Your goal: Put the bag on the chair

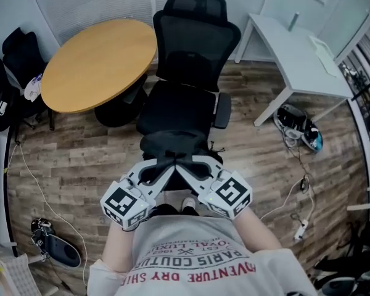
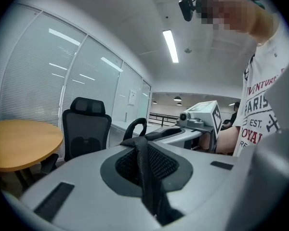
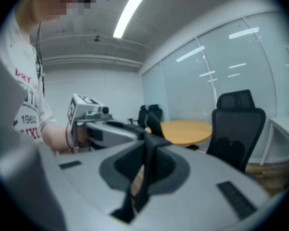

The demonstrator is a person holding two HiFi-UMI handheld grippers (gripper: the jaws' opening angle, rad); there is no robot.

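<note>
Gripping one strap (image 2: 145, 172) of the black bag (image 1: 172, 145) with the left gripper (image 1: 164, 169) and another with the right gripper (image 1: 186, 169), tips together to share the weight; hanging low at the front edge of the chair (image 1: 184, 106), seemingly not yet resting on the seat

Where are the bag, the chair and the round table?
bag (image 1: 176, 144), head view, its black body.
chair (image 1: 191, 48), head view, mesh backrest.
round table (image 1: 98, 63), head view, wooden top.
</note>
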